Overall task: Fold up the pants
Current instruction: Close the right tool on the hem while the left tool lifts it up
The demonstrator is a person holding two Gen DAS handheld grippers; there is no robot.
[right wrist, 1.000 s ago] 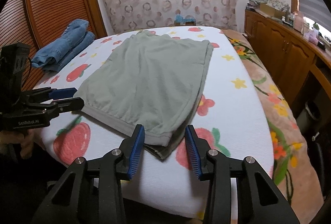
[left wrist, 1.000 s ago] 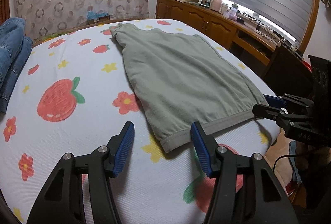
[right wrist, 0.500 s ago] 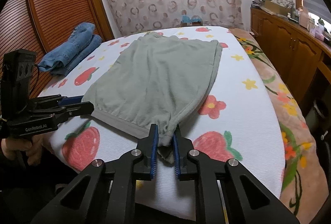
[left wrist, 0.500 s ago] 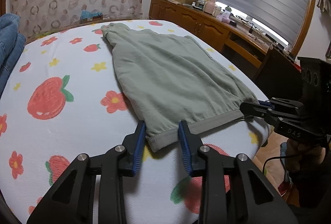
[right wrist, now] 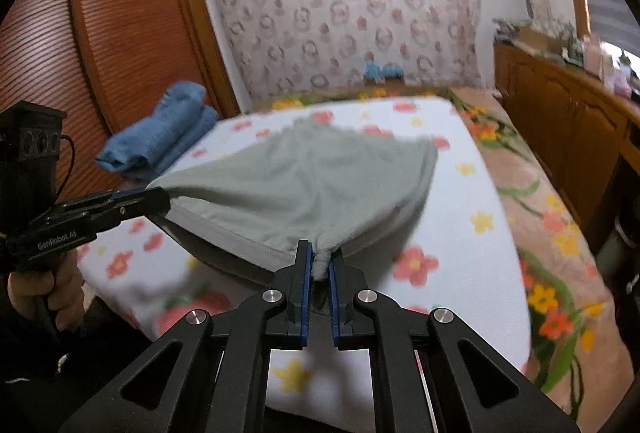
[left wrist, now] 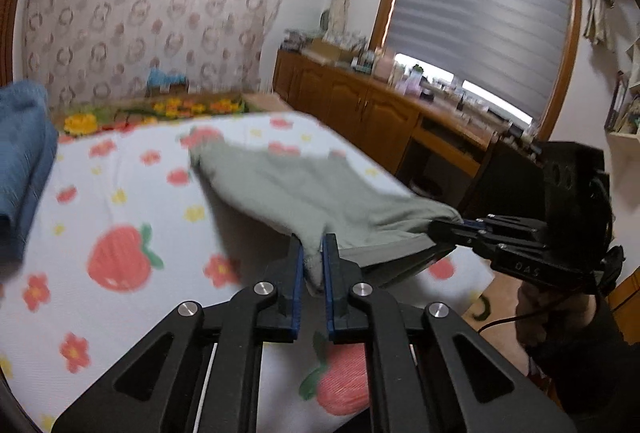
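On the bed, the left gripper clamps one near corner of the green pants, the right gripper the other; best carry both corners level toward the far end, hem taut

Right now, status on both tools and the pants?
Left tool and right tool shut on green pants. Near edge lifted off bed. Nothing in the way.
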